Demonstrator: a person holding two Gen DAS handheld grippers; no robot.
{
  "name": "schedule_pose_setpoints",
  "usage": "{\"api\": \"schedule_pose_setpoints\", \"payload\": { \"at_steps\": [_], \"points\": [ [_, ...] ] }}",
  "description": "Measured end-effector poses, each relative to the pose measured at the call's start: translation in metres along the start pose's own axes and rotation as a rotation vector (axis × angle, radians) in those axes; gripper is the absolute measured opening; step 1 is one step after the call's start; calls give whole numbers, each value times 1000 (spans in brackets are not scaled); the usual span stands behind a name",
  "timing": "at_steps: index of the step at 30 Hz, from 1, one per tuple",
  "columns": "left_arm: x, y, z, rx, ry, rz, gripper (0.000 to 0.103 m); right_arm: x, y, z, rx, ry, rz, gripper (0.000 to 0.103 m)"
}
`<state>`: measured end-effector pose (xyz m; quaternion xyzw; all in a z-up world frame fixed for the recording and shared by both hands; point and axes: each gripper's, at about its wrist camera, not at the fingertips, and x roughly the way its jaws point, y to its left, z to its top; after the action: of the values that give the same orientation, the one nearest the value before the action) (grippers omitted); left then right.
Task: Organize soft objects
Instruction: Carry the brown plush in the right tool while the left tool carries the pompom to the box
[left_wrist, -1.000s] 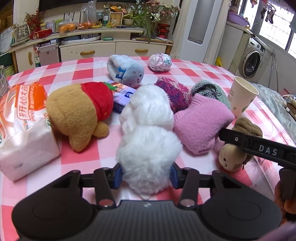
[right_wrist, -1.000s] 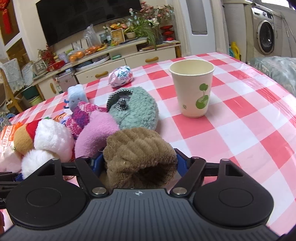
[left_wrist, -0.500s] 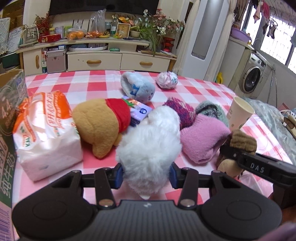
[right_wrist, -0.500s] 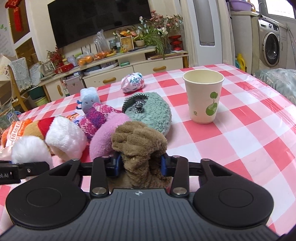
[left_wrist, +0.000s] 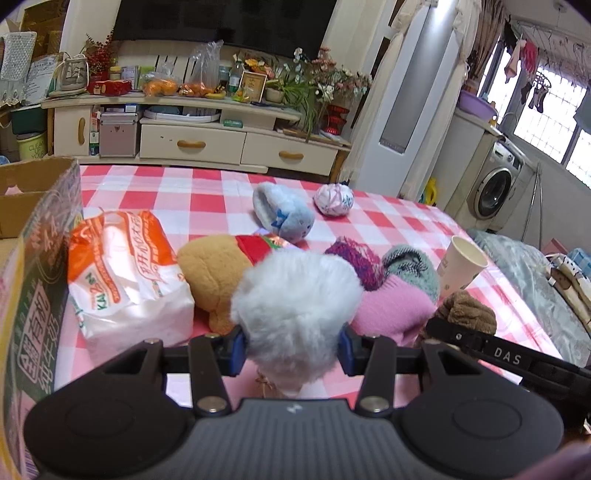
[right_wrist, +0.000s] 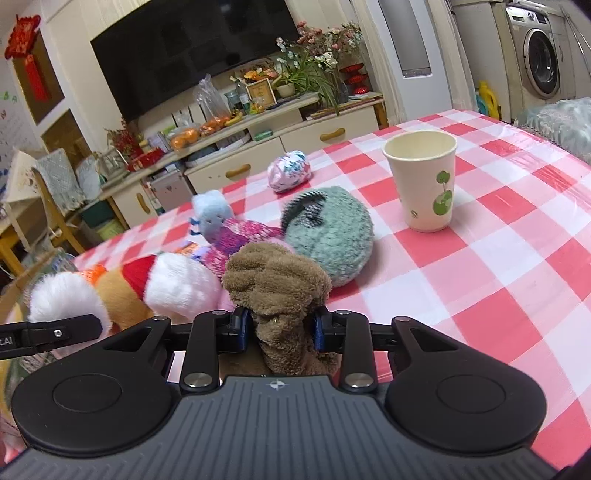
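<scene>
Both grippers have something soft in them right now. The left gripper (left_wrist: 291, 346) has its fingers (left_wrist: 235, 345) pinched on a fluffy white plush (left_wrist: 295, 314), held up off the desk (left_wrist: 207, 192) near its front edge. The right gripper (right_wrist: 281, 328) is squeezing in on a brown fuzzy plush (right_wrist: 277, 284); the blue pads already dent its sides and they're closing tighter. Containers: a cardboard box (left_wrist: 40, 236) stands at the desk's left edge with its top open, and I can't tell what's inside from here. A paper cup (right_wrist: 423, 181) with a green sprout print stands upright toward the right side, and looks empty. Piled mid-desk are a yellow bear plush in red (left_wrist: 218, 269), a pink knit piece (left_wrist: 391, 310), a purple knit one (left_wrist: 354, 262) and a teal fuzzy hat (right_wrist: 328, 236). Farther back lie a light blue plush (left_wrist: 284, 218) and a floral ball (left_wrist: 334, 199). An orange-and-white tissue pack (left_wrist: 125, 273) lies just beside the box.
</scene>
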<state>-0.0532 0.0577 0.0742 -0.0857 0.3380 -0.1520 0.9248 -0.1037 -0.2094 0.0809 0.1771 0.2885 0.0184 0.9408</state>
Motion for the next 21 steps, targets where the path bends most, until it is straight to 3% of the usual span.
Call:
{"api": "schedule_pose_setpoints", "payload": {
  "at_steps": [13,21],
  "points": [
    [-33,21,11,-39,-79,-33,46,-10,33,6,15,5,108,38],
    [-54,41,22,-60,-146,-11,46,-14,68,14,-36,2,182,38]
  ]
}}
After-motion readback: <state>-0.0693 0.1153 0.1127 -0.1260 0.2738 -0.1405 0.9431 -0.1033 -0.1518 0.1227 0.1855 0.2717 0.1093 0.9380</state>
